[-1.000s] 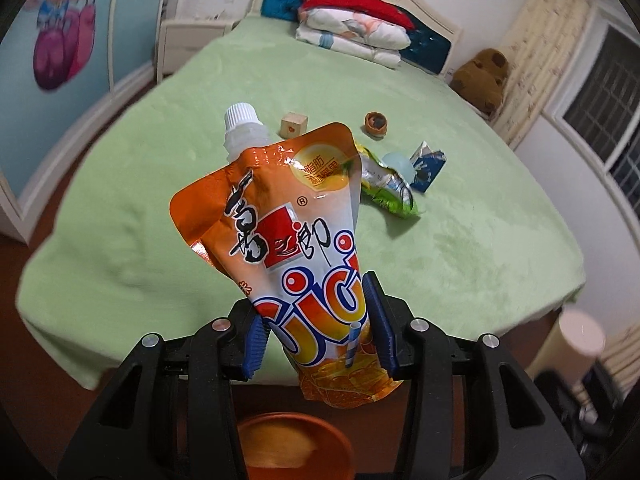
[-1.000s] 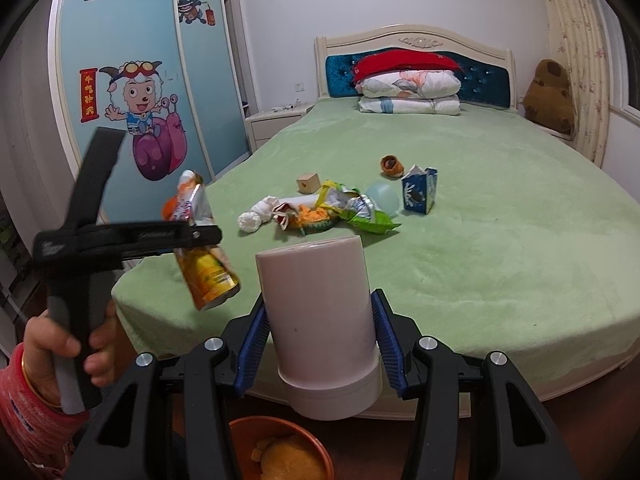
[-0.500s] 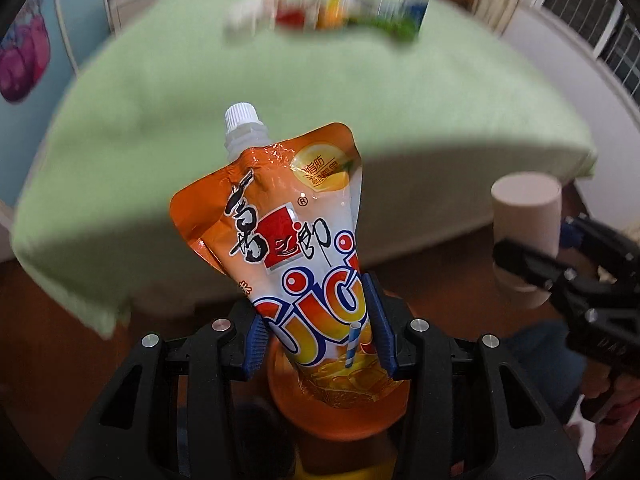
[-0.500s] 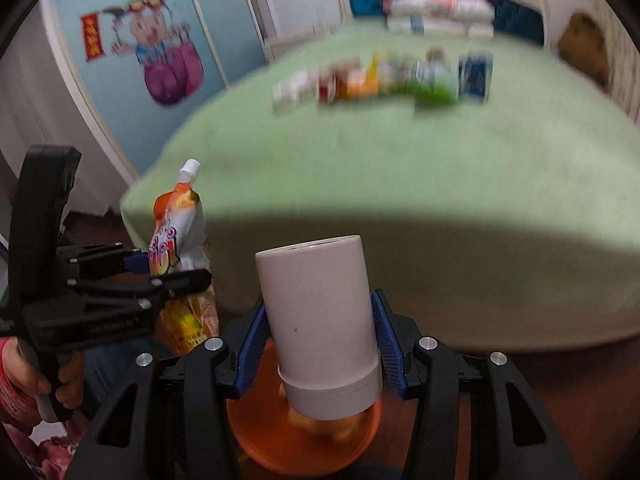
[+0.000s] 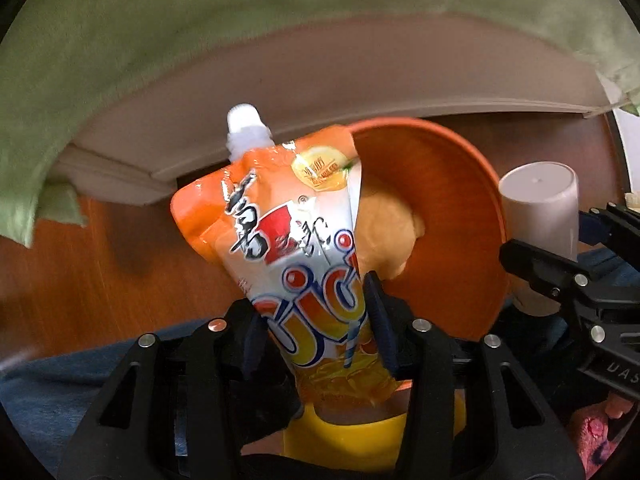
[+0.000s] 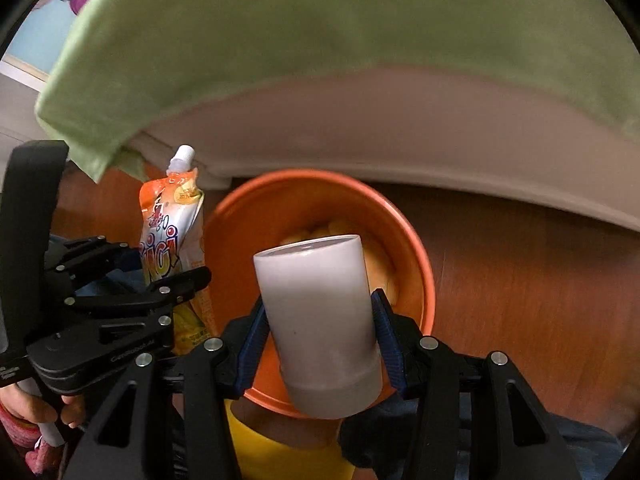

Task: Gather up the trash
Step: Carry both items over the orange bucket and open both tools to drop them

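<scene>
My left gripper is shut on an orange drink pouch with a white spout, held upright at the left rim of an orange bin. In the right wrist view the pouch and left gripper show left of the bin. My right gripper is shut on a pale pink-white cup, held directly over the bin's opening. The cup also shows in the left wrist view, right of the bin. Yellow-orange trash lies inside the bin.
The bin stands on a brown wooden floor beside the bed. The bed's pale base and the hanging green blanket fill the top of both views. A yellow object sits below the bin.
Both grippers have tilted down from the bed towards the floor. The orange bin now fills the middle of both views, with the cup over it and the pouch at its left rim.
</scene>
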`<act>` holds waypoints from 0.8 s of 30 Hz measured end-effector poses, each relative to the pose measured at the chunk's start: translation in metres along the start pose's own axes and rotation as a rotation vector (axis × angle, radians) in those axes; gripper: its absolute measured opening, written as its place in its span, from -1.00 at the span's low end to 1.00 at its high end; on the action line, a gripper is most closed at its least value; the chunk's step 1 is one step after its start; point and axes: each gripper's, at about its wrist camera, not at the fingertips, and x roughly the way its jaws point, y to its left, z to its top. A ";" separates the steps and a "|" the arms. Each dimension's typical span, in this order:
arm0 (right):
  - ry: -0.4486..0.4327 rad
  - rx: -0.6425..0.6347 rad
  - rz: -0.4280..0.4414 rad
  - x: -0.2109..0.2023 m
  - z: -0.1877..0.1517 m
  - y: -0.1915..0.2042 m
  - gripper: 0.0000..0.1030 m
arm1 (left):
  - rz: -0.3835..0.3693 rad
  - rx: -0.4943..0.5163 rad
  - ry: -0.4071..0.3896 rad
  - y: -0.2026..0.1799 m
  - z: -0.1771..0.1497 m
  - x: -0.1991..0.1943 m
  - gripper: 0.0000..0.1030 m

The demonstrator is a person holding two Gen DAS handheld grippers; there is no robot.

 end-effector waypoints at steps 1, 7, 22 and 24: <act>0.003 0.005 -0.006 0.002 0.001 -0.001 0.19 | 0.002 -0.001 0.003 0.000 0.003 0.001 0.10; -0.099 0.037 -0.027 -0.022 0.004 -0.009 0.43 | 0.019 -0.020 -0.056 0.004 0.016 -0.012 0.47; -0.206 0.082 -0.013 -0.054 0.013 -0.019 0.45 | 0.025 -0.038 -0.128 0.011 -0.021 -0.031 0.48; -0.237 0.076 -0.013 -0.065 0.014 -0.018 0.45 | 0.023 -0.034 -0.148 0.011 -0.021 -0.039 0.48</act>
